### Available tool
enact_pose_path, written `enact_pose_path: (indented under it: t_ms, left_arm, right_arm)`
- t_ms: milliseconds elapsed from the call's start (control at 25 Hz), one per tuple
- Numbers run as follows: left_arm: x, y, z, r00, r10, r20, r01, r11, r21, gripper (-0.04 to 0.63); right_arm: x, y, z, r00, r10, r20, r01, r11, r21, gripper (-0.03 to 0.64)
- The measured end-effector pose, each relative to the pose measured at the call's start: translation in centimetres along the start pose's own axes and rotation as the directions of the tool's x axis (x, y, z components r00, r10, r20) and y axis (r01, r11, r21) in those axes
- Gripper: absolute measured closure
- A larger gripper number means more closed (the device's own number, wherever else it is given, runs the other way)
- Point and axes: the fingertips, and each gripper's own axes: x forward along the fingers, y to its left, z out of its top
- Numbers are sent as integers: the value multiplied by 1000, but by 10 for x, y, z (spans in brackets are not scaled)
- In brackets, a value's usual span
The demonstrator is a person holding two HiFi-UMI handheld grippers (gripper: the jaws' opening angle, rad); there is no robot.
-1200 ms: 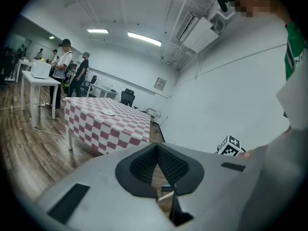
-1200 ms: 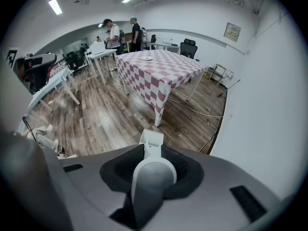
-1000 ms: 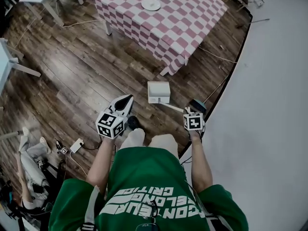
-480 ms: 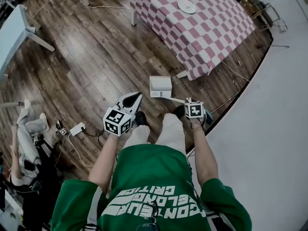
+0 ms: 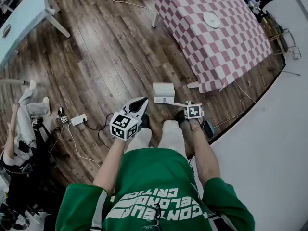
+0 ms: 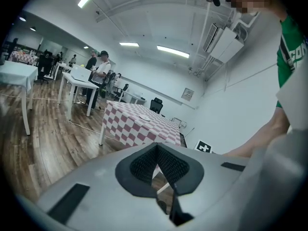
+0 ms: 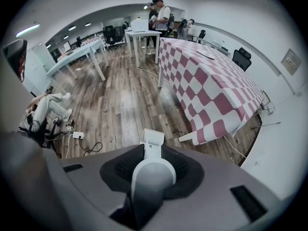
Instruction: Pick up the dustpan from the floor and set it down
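Between right tool (image 7: pixel 153 154) pads | dustpan (image 7: pixel 151 140) handle gripped | pan partly hidden

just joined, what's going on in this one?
A person in a green shirt stands on a wood floor with a handheld gripper in each hand. The right gripper is clamped on the white handle of the dustpan, whose pan sits out in front of the person, near the checkered table. Whether the pan touches the floor can't be told from these views. The left gripper is shut with nothing in it, off to the side of the dustpan.
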Motion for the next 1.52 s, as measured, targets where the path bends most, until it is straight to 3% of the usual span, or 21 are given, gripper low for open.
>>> enact_pose_path:
  t_ms: [560,880,1080,1320,1520]
  left_arm:
    - [24,-9,2,994,112,-3,-112,994,5,592]
    - [44,-23,13,991,135,7,-135,990,28,592]
    - [49,-27,15,991,135,1,-135,990,37,592]
    - [56,-34,12,994,105,-23,-104,993,52,592]
    - [65,-44,18,997,72,-33,-69,994,81,592]
  right_arm:
    - [36,14,11,998,22,-54,-27,996,-82,500]
    - [39,9,12,998,9,-59,-16,993,-115,497]
    - [35,26,12,992,109,-62,-115,986,-118,405]
    - [6,28,32,978,192,79,-184,977,-104,391]
    - [-55,15,54,933,263,245,-261,964,-40,391]
